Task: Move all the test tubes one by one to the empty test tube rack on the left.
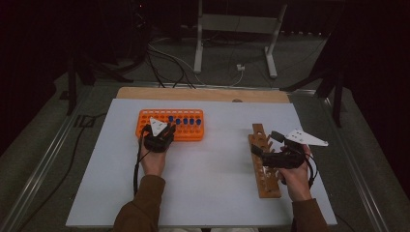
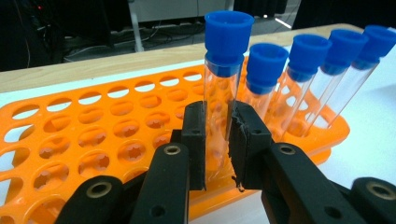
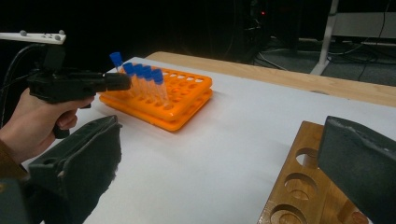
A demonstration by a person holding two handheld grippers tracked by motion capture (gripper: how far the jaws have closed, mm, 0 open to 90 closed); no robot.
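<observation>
I had the left gripper (image 2: 218, 140) clamped on a blue-capped test tube (image 2: 223, 79) standing raised at the orange rack's (image 2: 93, 135) near row beside four more tubes, while my right gripper (image 3: 219, 172) gaped empty over the wooden rack (image 3: 303, 191).

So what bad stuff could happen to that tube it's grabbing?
1. The left tool is clamped on one clear tube with a blue cap, low on the glass. If it tilts while lifting, the tube might knock its close neighbour.
2. The tube could catch in the orange rack and drag it.
3. Squeezing bare glass could let it slip or crack.
</observation>
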